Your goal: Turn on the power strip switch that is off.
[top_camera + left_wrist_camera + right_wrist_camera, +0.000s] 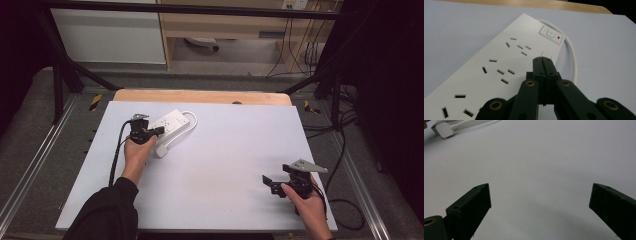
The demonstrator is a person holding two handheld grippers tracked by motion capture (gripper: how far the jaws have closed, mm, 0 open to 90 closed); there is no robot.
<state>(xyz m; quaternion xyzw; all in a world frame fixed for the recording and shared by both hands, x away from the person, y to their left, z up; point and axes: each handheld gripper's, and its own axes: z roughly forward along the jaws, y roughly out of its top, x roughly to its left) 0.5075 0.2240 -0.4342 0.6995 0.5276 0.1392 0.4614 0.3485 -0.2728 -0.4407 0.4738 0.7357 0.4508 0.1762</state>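
Note:
A white power strip [171, 123] lies on the white tabletop [225, 150] at the back left, its cord [193, 119] looped at the far end and its plug [161, 150] beside it. My left gripper [158, 131] sits over the strip. In the left gripper view its black jaws are pressed together at the left gripper's tip [545, 60], with nothing between them, just above the power strip [494, 67] near the switch [551, 33]. My right gripper [269, 184] hovers at the front right, and the right gripper [540, 186] stands wide open over bare tabletop.
The plug [445, 130] and cord lie far off at the top left of the right gripper view. A wooden table edge [200, 96] runs behind the white board. Black frame bars and cables surround the table, with cables [345, 150] on the floor at the right.

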